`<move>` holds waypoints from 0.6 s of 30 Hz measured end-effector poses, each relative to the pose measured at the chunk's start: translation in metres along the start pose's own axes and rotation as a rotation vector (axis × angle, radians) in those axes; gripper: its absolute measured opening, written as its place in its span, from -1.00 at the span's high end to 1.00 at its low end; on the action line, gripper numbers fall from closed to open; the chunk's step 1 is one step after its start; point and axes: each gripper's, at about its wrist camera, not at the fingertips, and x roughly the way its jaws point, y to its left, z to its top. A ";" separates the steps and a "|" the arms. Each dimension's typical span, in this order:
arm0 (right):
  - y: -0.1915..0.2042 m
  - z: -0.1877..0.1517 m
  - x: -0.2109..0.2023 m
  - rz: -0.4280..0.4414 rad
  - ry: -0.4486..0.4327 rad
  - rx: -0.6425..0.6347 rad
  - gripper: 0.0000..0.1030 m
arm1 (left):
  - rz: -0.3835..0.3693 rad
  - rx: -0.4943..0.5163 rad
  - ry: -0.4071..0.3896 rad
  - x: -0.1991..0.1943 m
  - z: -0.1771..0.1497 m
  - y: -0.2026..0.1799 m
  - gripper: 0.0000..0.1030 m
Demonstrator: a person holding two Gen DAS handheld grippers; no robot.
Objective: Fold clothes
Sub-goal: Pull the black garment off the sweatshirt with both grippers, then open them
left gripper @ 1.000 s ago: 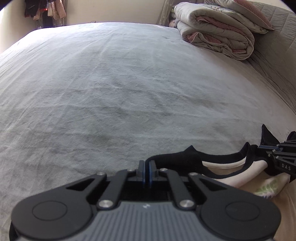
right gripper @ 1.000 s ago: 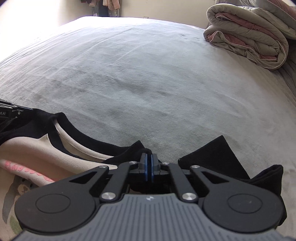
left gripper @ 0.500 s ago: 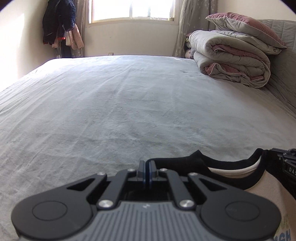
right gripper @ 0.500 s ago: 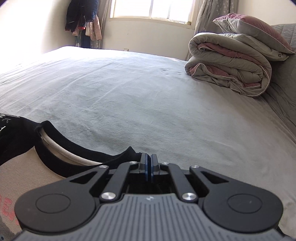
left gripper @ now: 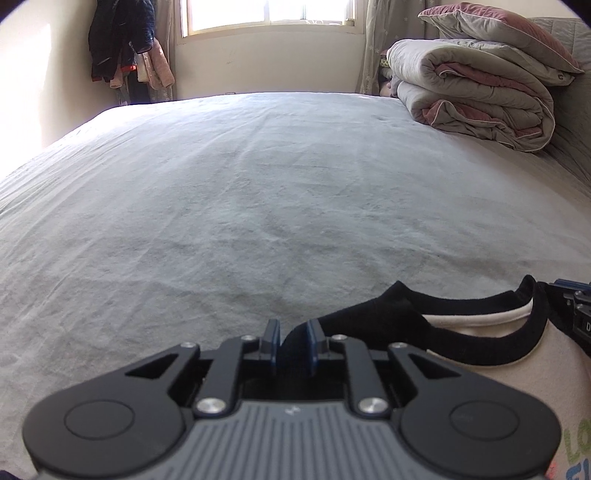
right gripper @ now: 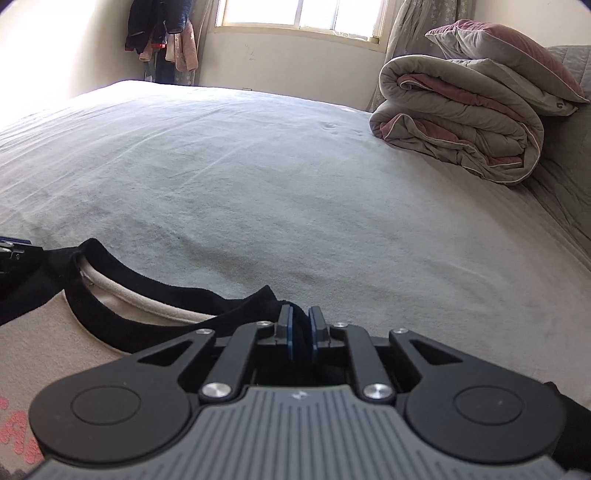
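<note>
Both of your grippers have loosened since half a second ago, when their blue pads were pressed tight together on the shirt's black shoulder fabric. Your left gripper (left gripper: 292, 341) now has its jaws parted a little, with a fold of black cloth sitting loosely in the gap. Your right gripper (right gripper: 300, 332) is parted by a narrower gap, and black cloth lies between its pads too; whether either pair of pads is pressing the cloth cannot be told.

The shirt (left gripper: 491, 363) is cream with a black collar band and black shoulders. It lies on the near edge of the bed (left gripper: 258, 206), stretched between your two grippers, its neckline facing the far end of the bed. Coloured printed letters show at its lower edge in both views.

Well apart from the shirt, a folded grey and pink duvet (right gripper: 465, 125) is at the far right of the bed, with a pillow (right gripper: 509, 59) on top. Dark clothes (left gripper: 122, 44) hang in the far left corner beside a bright window (right gripper: 299, 18).
</note>
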 end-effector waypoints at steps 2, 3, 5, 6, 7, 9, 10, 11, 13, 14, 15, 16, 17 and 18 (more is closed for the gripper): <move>0.001 0.001 -0.006 -0.002 0.000 -0.002 0.61 | 0.000 -0.001 0.004 -0.010 -0.001 0.000 0.48; 0.002 0.002 -0.010 -0.003 -0.001 -0.003 0.55 | -0.001 -0.003 0.006 -0.016 -0.001 0.000 0.43; 0.003 0.003 -0.016 -0.005 -0.002 -0.005 0.21 | -0.002 -0.008 0.009 -0.028 -0.002 0.000 0.36; 0.002 0.004 -0.024 -0.002 -0.010 -0.005 0.19 | -0.003 -0.015 0.011 -0.036 -0.003 0.000 0.32; 0.002 0.004 -0.030 0.001 -0.012 -0.003 0.19 | -0.005 -0.024 0.013 -0.044 -0.004 0.000 0.30; 0.000 0.003 -0.044 0.010 -0.010 0.019 0.19 | -0.012 -0.042 0.015 -0.059 -0.007 -0.001 0.23; -0.001 0.002 -0.051 0.014 -0.009 0.030 0.19 | -0.017 -0.051 0.015 -0.067 -0.008 -0.001 0.20; -0.002 0.000 -0.058 0.017 -0.003 0.046 0.19 | -0.024 -0.060 0.016 -0.076 -0.010 -0.001 0.15; -0.004 -0.004 -0.072 0.021 0.007 0.076 0.19 | -0.041 -0.075 0.011 -0.093 -0.015 -0.004 0.07; -0.005 -0.007 -0.079 0.019 0.015 0.086 0.19 | -0.049 -0.079 0.011 -0.100 -0.018 -0.005 0.02; -0.005 -0.010 -0.087 0.017 0.020 0.091 0.19 | -0.055 -0.084 0.011 -0.107 -0.020 -0.007 0.01; -0.005 -0.014 -0.094 0.016 0.024 0.095 0.19 | -0.060 -0.090 0.012 -0.113 -0.023 -0.008 0.00; -0.007 -0.017 -0.101 0.013 0.026 0.107 0.18 | -0.068 -0.100 0.015 -0.119 -0.026 -0.009 0.00; -0.009 -0.021 -0.107 0.011 0.028 0.120 0.17 | -0.075 -0.108 0.018 -0.125 -0.028 -0.011 -0.01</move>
